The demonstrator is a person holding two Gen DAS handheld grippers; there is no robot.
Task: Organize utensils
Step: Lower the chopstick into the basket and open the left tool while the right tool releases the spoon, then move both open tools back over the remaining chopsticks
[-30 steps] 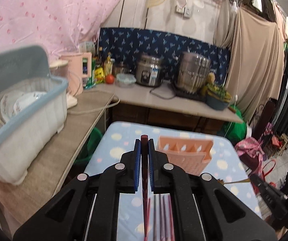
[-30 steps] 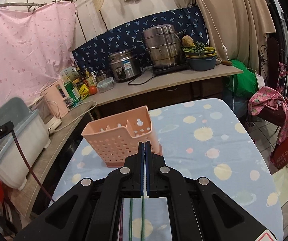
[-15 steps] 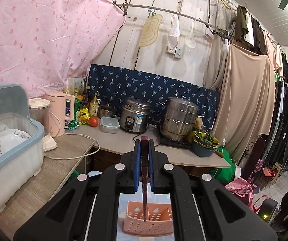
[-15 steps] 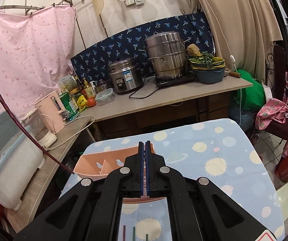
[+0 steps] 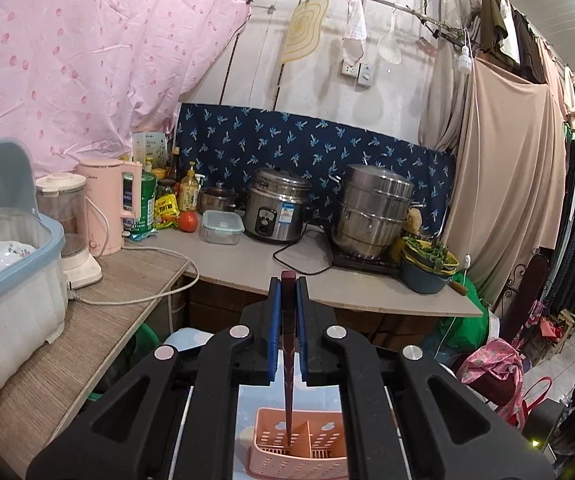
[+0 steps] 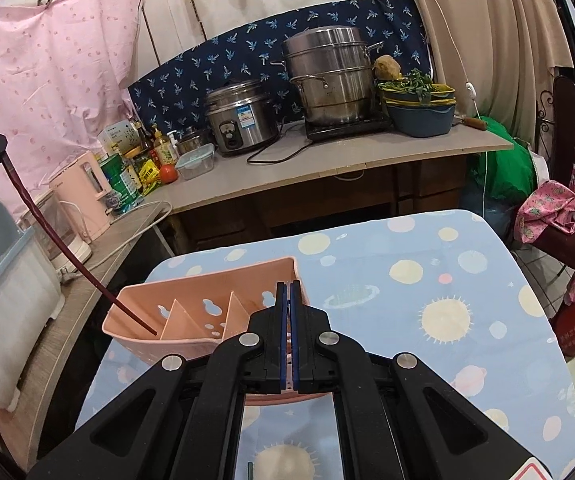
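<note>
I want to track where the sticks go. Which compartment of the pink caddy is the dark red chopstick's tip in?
The end compartment nearest the wooden counter: the chopstick dips into the caddy there; the other two compartments look empty.

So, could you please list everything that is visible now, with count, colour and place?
utensil holder: one, pink, on the table, three compartments
chopstick: one, dark red, tip in the holder's left compartment
table: one, light blue cloth with suns and planets
rice cooker: one, silver, back counter
steamer pot: one, steel, back counter
basin: one, blue, holding greens, counter's right end
tomato: one, red, beside the bottles
kettle: one, pink, left counter
dish bin: one, blue-rimmed, holding plates
left gripper: black, closed on the chopstick
right gripper: black, closed, nothing held
</note>
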